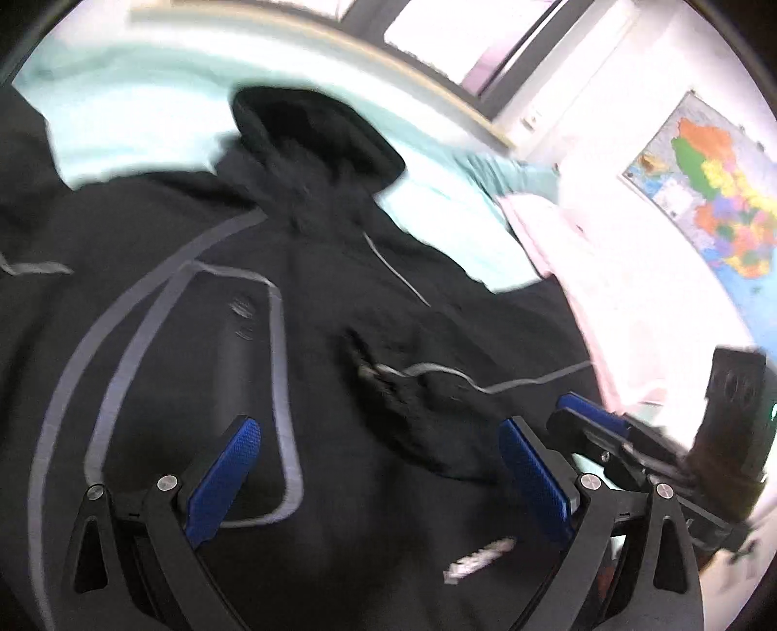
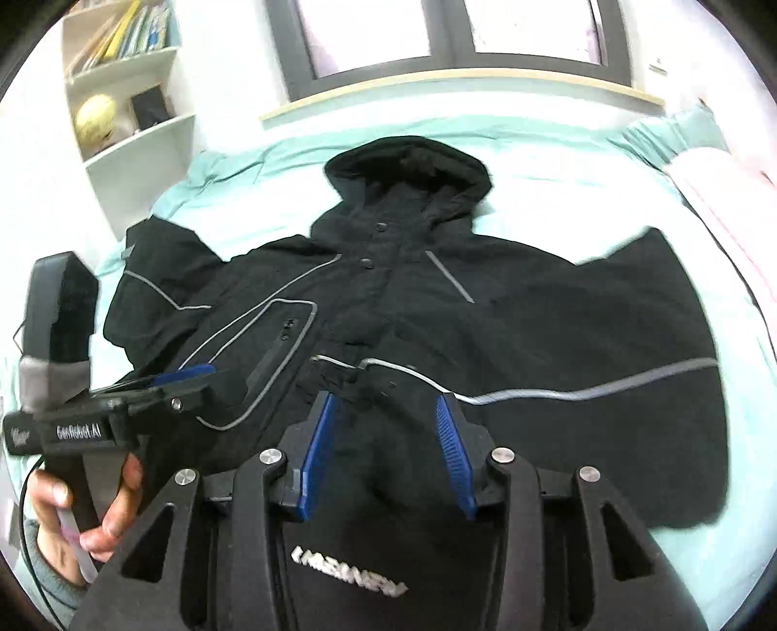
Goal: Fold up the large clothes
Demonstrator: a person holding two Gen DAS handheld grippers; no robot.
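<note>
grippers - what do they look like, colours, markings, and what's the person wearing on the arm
Both grippers are black frames with triangular cut-outs and silver pivot bolts. Each finger carries a blue ribbed pad. The left gripper has white "GenRobot.AI" lettering on its body, a black handle and a thin black cable trailing off it. The right gripper is built the same. The hand on the handle has a grey sleeve.

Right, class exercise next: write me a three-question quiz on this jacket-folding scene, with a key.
1. True or false: the hood of the black jacket points toward the window.
2. The sheet under the jacket is: A red, B pale turquoise, C brown.
3. Is the left gripper open or shut?
Key: 1 true; 2 B; 3 open.
</note>
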